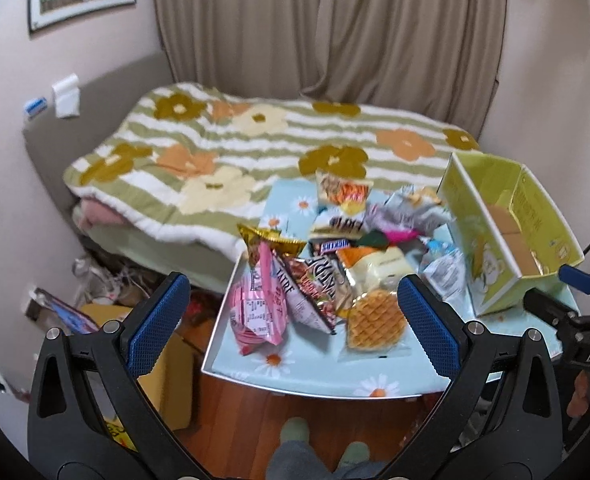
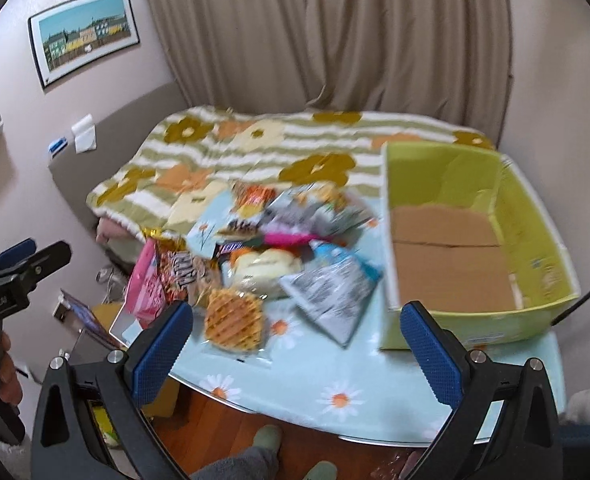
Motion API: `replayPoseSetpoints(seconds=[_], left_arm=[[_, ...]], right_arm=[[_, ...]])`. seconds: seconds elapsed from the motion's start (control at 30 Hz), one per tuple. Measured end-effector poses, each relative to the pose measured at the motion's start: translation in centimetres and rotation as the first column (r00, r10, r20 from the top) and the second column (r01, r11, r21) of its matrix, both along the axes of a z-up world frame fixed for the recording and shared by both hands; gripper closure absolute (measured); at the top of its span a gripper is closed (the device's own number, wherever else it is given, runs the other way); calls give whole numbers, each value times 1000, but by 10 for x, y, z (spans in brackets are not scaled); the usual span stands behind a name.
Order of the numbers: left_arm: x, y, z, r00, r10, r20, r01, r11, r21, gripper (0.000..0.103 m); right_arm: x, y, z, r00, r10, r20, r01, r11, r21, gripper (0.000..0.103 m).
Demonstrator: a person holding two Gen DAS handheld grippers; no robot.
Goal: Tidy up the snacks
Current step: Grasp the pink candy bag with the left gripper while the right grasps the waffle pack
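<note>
**Both grippers wide over the snack table**

My left gripper (image 1: 295, 316) hung spread and empty above the daisy-print table (image 1: 319, 376); my right gripper (image 2: 297, 344) gaped too, holding nothing. The snacks (image 1: 335, 264) lay heaped mid-table, a waffle pack (image 1: 375, 320) nearest me. The green box (image 2: 475, 240) sat empty at the right. Behind stood a flowered bed (image 1: 223, 148), beige curtains (image 1: 327, 24), a framed picture (image 2: 85, 32); below, wooden floor (image 1: 247, 412).

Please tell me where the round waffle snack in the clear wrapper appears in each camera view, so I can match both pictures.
Left wrist view: the waffle snack lies at the near edge of the snack pile, between the open fingers, nearer the right one.
Right wrist view: the waffle snack lies just right of the left fingertip.
Shared landmark: the green box, right of the pile.
</note>
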State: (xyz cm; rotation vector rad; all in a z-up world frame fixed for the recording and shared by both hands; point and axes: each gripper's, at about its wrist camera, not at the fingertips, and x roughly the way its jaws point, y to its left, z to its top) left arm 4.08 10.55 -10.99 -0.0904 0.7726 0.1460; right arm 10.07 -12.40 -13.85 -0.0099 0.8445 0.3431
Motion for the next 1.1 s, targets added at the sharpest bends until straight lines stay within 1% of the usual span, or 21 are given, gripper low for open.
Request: replayPoseSetpoints(seconds=[0.07,0.2,0.3,0.37,0.53,0.67,0.83,0.9,0.97,1.03,1.1], left_arm=[[15,12,-17,999,-21,-44,20,1000,-22,0],[39,31,-49,990,-65,-123,62,998,-29,0],[54,42,-78,975,-113,-192,108,993,-38,0],[63,47,-99,959,-149,-243,143,989,-41,0],[74,53,-137,922,-214,-323,213,976,-39,0],[83,50,-160,900,-248,-357,267,964,3,0],[92,48,-172,886,-289,-362,317,948,19,1],[95,46,-177,880,-305,-364,340,940,34,7],[98,43,-180,871,-322,-370,363,931,44,15],[98,39,-180,868,-334,-366,384,920,71,21],[99,38,-181,866,-339,-367,393,916,81,26]], right_arm=[[8,11,-12,999,2,-33,-2,1000,6,0],[24,34,-36,995,6,-100,-3,1000,30,0],[37,50,-60,989,-3,-147,5,1000,16,0],[42,61,-74,984,-12,-180,12,1000,4,0],[53,78,-110,968,-33,-248,26,999,-33,0],[60,91,-131,958,-51,-282,35,997,-62,0],[66,95,-143,951,-78,-301,55,995,-83,0],[69,96,-147,947,-87,-310,62,994,-89,0],[70,97,-149,944,-91,-317,66,994,-91,0],[72,97,-150,944,-94,-316,68,993,-95,0],[73,98,-150,944,-95,-315,67,993,-100,0]])
